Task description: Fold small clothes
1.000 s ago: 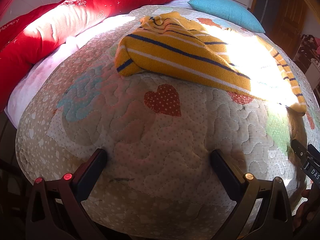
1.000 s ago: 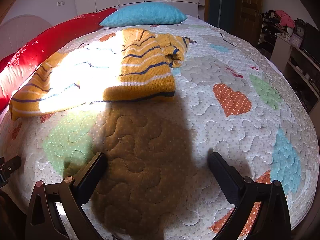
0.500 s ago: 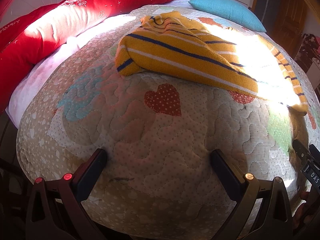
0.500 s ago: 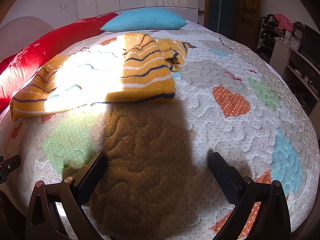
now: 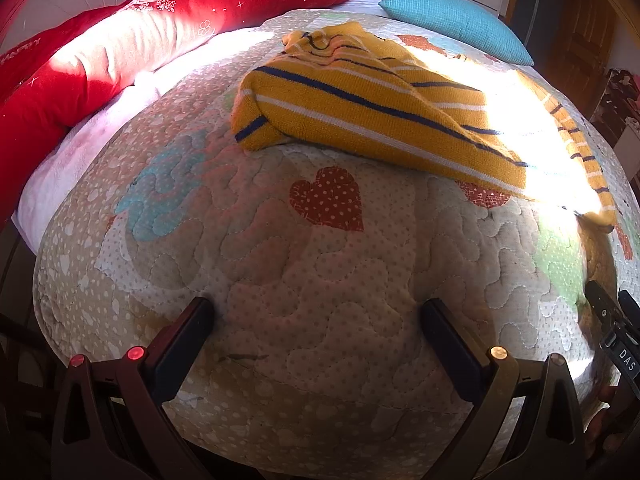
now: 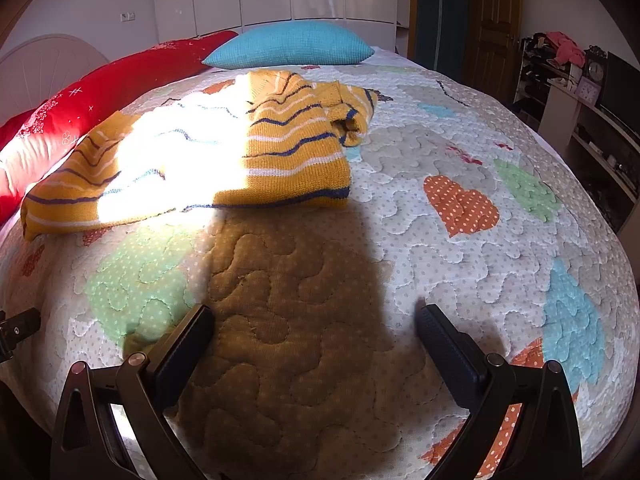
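Observation:
A small yellow sweater point(image 5: 360, 108) with navy and white stripes lies crumpled on the quilted bed, partly in bright sun. In the right wrist view the sweater point(image 6: 280, 148) lies ahead and to the left, one sleeve bunched at its right. My left gripper point(image 5: 316, 316) is open and empty, low over the quilt, well short of the sweater. My right gripper point(image 6: 314, 322) is open and empty, also short of the sweater. The tip of the right gripper shows at the left wrist view's right edge point(image 5: 612, 320).
The patchwork quilt point(image 6: 460, 200) covers the whole bed. A long red pillow point(image 5: 140, 40) runs along the left side and a teal pillow point(image 6: 292, 44) lies at the head. Shelves with clutter point(image 6: 580, 80) stand to the right of the bed.
Both grippers have tilted up slightly, so the sweater sits a little lower in both views. Nothing was grasped or moved.

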